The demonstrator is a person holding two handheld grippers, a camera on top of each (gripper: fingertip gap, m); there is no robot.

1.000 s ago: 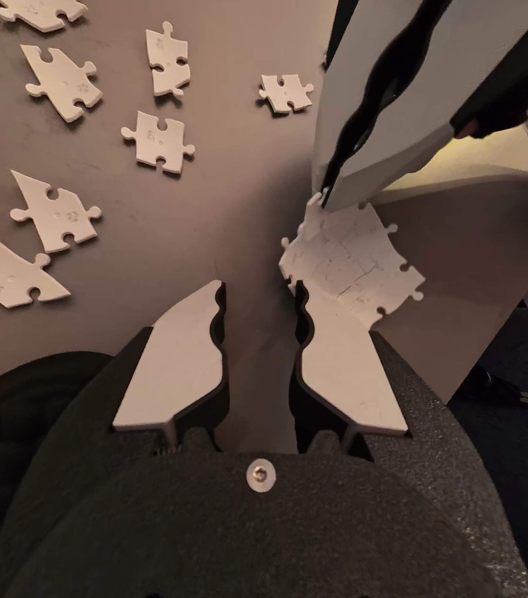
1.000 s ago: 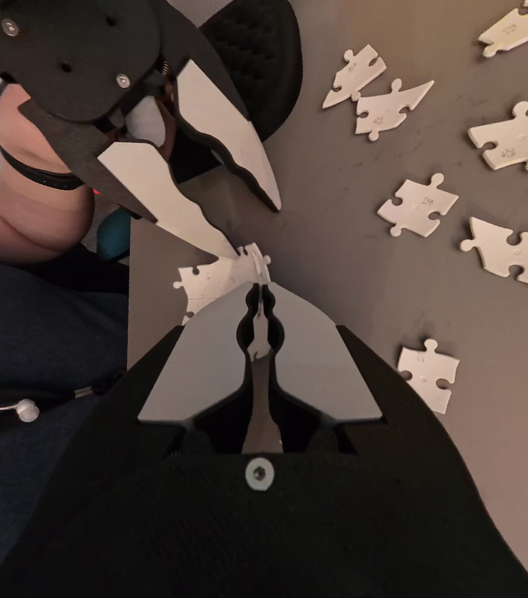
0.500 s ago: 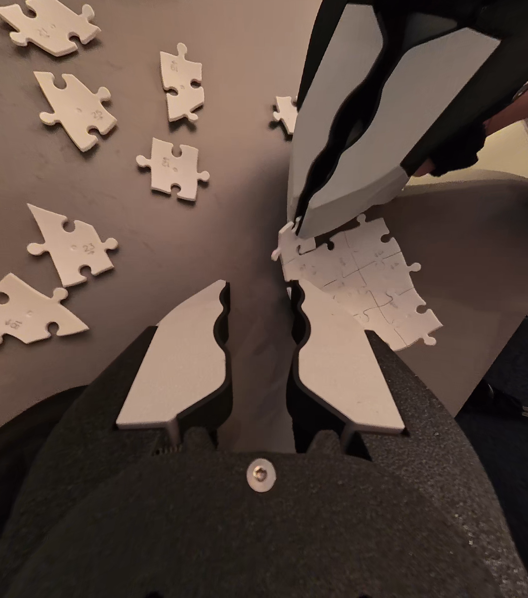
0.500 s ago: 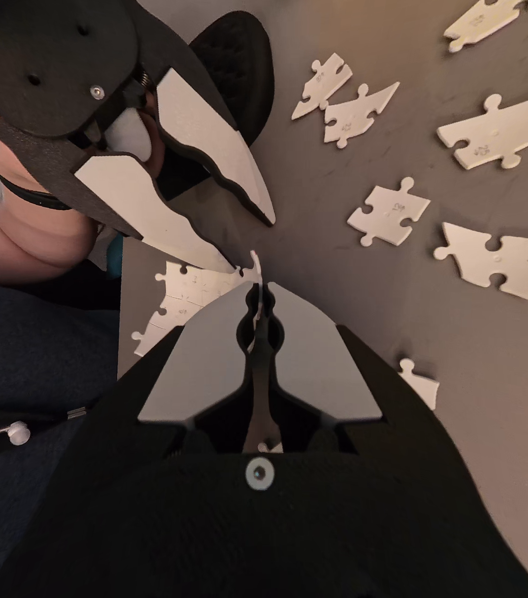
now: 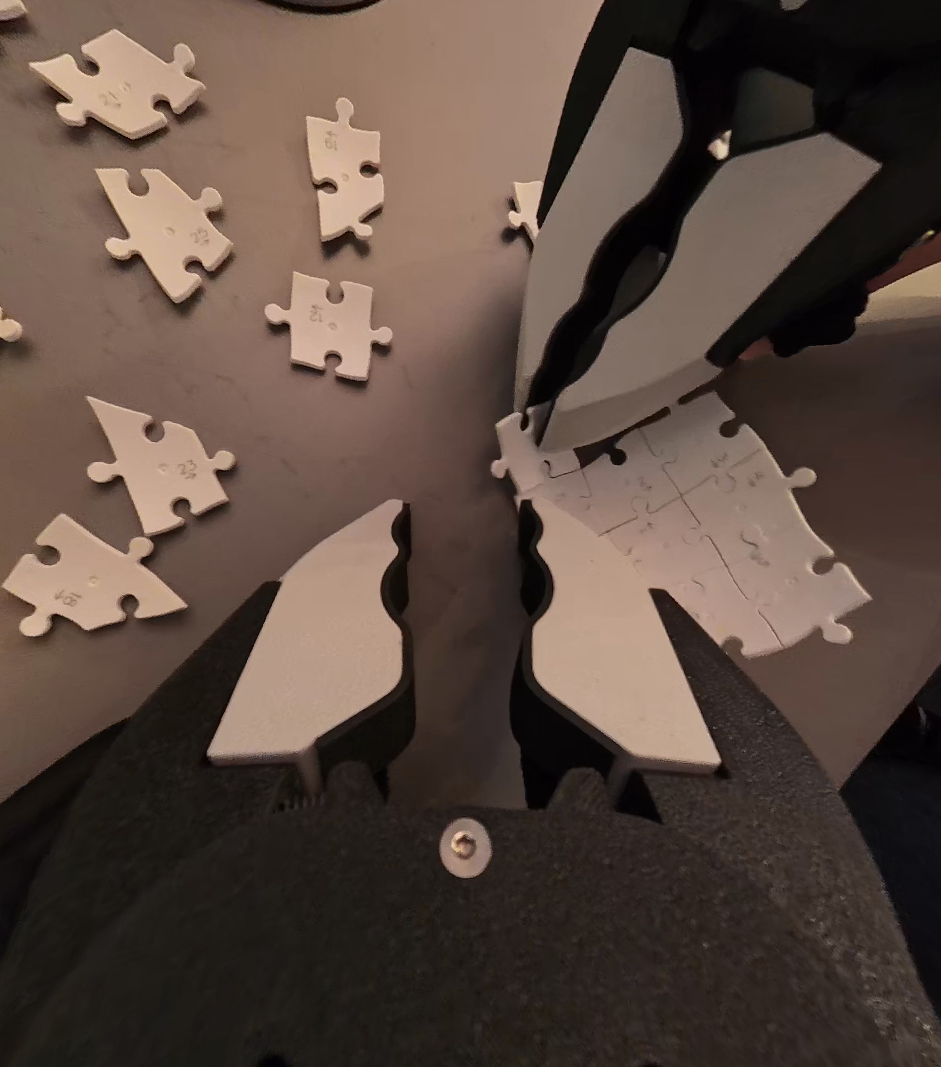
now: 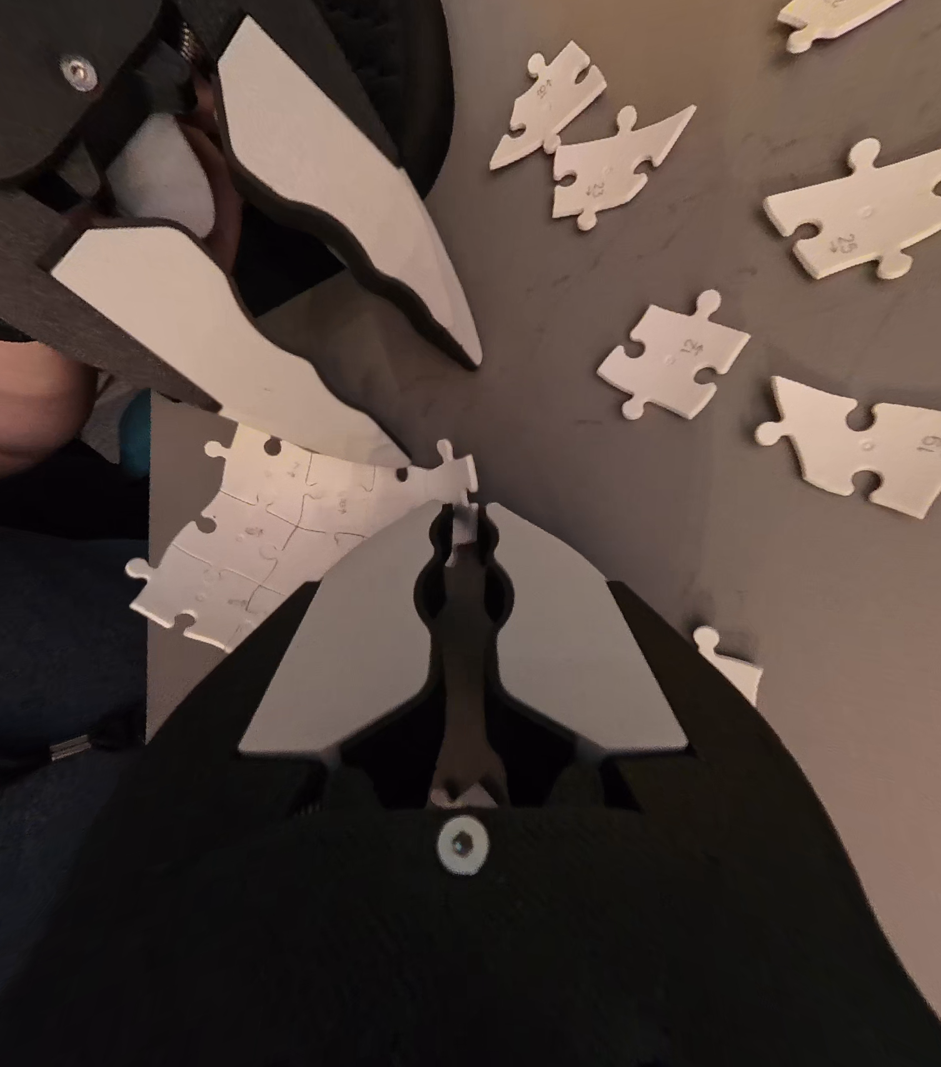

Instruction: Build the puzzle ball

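Note:
A curved panel of several joined white puzzle pieces (image 5: 716,537) lies at the grey table's near edge; it also shows in the right wrist view (image 6: 283,519). My right gripper (image 6: 465,514) is shut on a white puzzle piece (image 6: 456,479) at the panel's corner, and the piece touches the panel there. It comes down from the upper right in the left wrist view (image 5: 537,427). My left gripper (image 5: 462,508) is open and empty, and its right finger lies over the panel's near corner. It also shows in the right wrist view (image 6: 439,410).
Several loose white pieces lie on the grey table (image 5: 456,288), one squarish piece (image 5: 329,335) nearest, others (image 6: 676,358) spread farther out. The table edge (image 5: 889,722) runs beside the panel, with a person's dark clothing (image 6: 24,635) past it. Left and right tips are no more than a few centimetres apart.
The joined panel has come down from a raised, bent pose to lie flatter on the table. My right gripper stays shut on the piece at its corner. My left gripper stays open.

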